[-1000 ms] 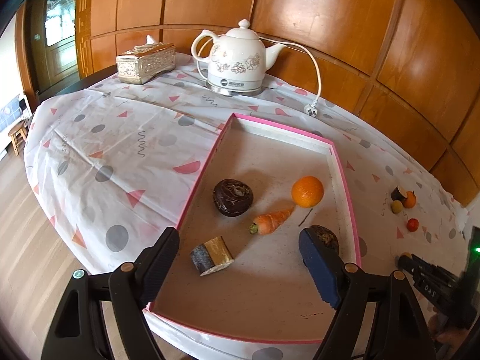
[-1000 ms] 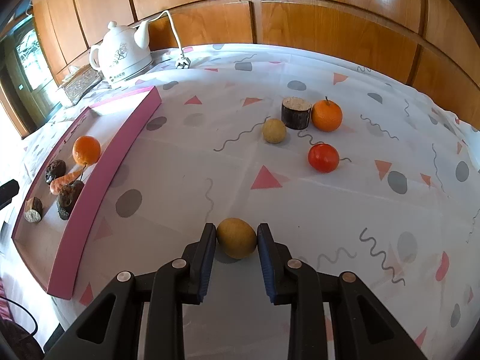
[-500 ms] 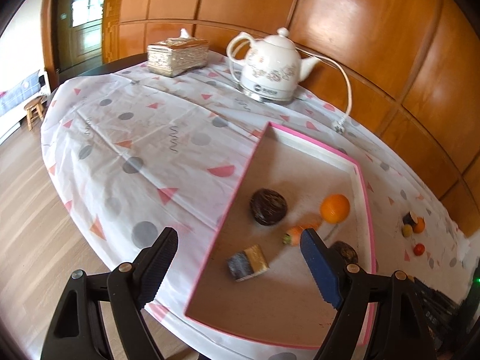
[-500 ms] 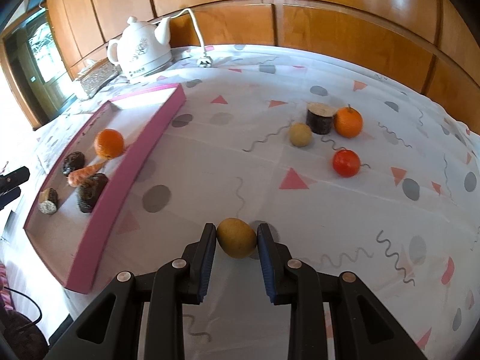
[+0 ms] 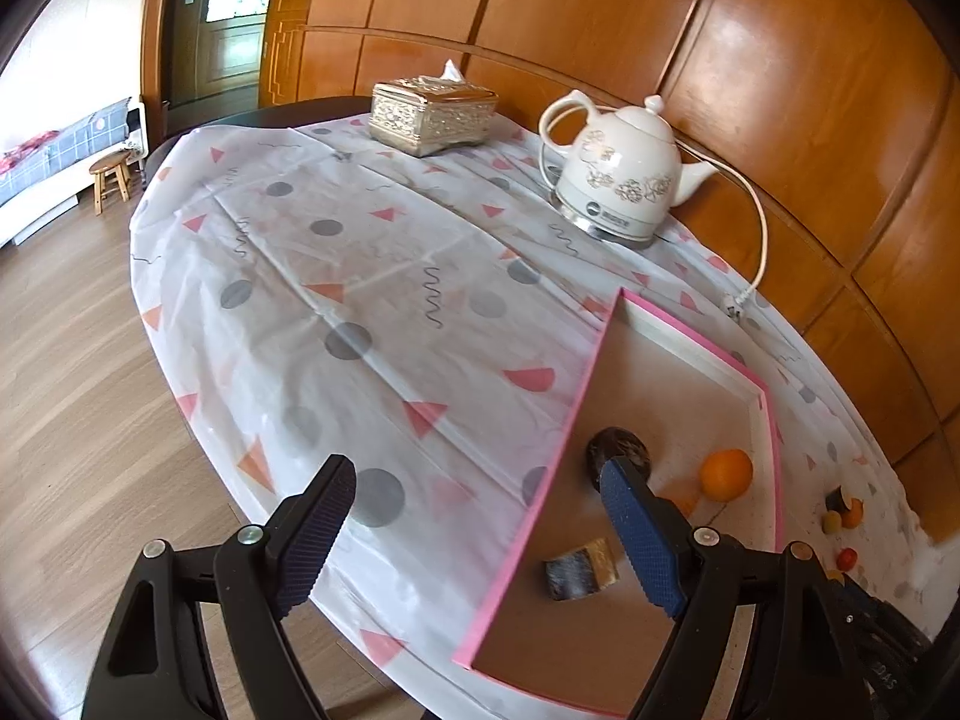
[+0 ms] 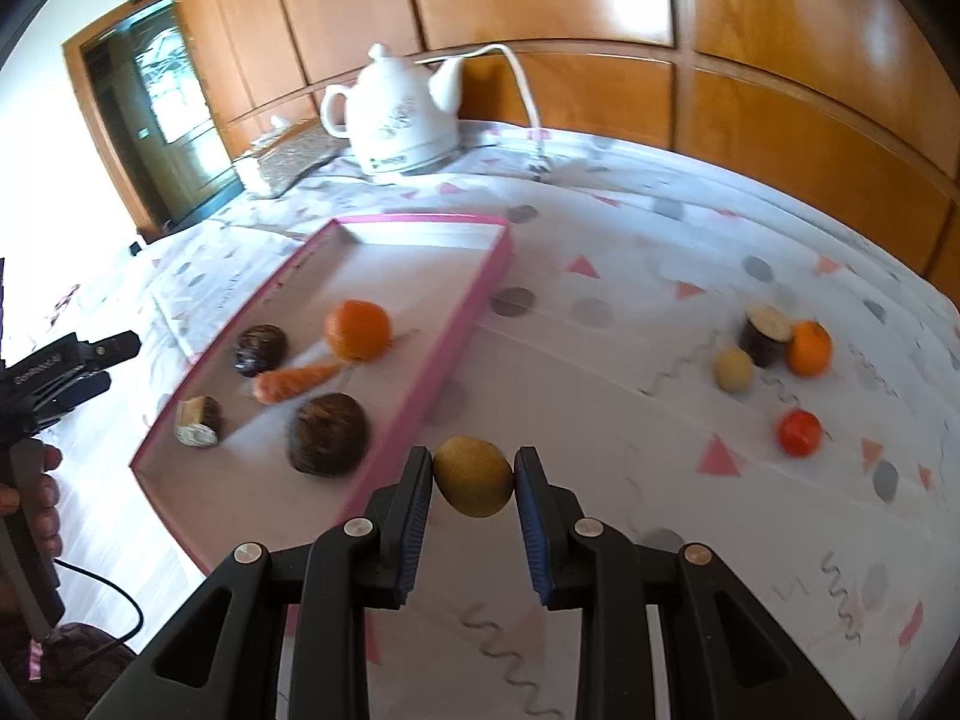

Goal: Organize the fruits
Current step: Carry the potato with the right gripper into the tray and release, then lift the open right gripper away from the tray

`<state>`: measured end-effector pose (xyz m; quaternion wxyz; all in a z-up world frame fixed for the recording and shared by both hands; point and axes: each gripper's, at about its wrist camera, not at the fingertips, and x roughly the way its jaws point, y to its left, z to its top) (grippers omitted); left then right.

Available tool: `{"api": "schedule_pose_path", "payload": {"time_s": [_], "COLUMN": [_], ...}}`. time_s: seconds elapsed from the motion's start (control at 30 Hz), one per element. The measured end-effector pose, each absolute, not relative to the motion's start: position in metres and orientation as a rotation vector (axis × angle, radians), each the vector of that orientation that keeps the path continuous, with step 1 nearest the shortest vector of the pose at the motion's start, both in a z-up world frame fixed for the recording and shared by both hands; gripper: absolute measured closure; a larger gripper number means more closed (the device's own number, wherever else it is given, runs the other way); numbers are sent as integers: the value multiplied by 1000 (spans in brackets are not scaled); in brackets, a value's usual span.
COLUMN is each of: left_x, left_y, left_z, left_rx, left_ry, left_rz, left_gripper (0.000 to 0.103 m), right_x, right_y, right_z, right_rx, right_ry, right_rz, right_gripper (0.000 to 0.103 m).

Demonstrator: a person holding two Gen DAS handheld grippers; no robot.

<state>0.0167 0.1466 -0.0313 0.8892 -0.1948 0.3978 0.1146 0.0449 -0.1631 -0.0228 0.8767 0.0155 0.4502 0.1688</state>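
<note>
The pink tray (image 6: 420,387) sits on the desk (image 6: 600,396) collecting sorted pieces, an orange (image 6: 356,329) among them. The left gripper (image 5: 474,531) hangs released beside it, while the right gripper (image 6: 473,501) jaws clench the yellow-brown fruit (image 6: 473,483) above the tray's edge, probably for dropping in.

The left gripper (image 5: 474,531) is seen with its jaws spread wide and nothing between them, above the near edge of a patterned tablecloth (image 5: 360,300). A pink-rimmed tray (image 5: 567,432) is placed at 4 o'clock; inside it an orange (image 5: 726,474), a dark round fruit (image 5: 618,450) partly hidden by the right finger, and a brown and dark block (image 5: 579,570) are held. A white kettle (image 5: 618,180) is set at 1 o'clock, a silver tissue box (image 5: 432,114) at 12 o'clock. Small fruits (image 5: 843,513) are glimpsed far right.
</note>
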Motion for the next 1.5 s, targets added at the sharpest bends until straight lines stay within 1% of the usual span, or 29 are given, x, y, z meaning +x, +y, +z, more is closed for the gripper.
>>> {"api": "schedule_pose_path", "payload": {"time_s": [0.33, 0.7, 1.0, 1.5], "left_x": [17, 18, 16, 15], "left_y": [148, 145, 142, 128], "left_z": [-33, -37, -37, -34], "left_rx": [-392, -381, -381, -357], "left_ry": [826, 839, 840, 844], "left_rz": [232, 217, 209, 181], "left_gripper": [19, 19, 19, 19], "right_x": [59, 87, 76, 47], "right_y": [-118, -90, -104, -152], "right_z": [-10, -17, -19, -36], "right_rx": [-37, -77, -50, 25], "right_ry": [913, 913, 905, 932], "right_rz": [449, 438, 387, 238], "right_gripper": [75, 75, 70, 70]}}
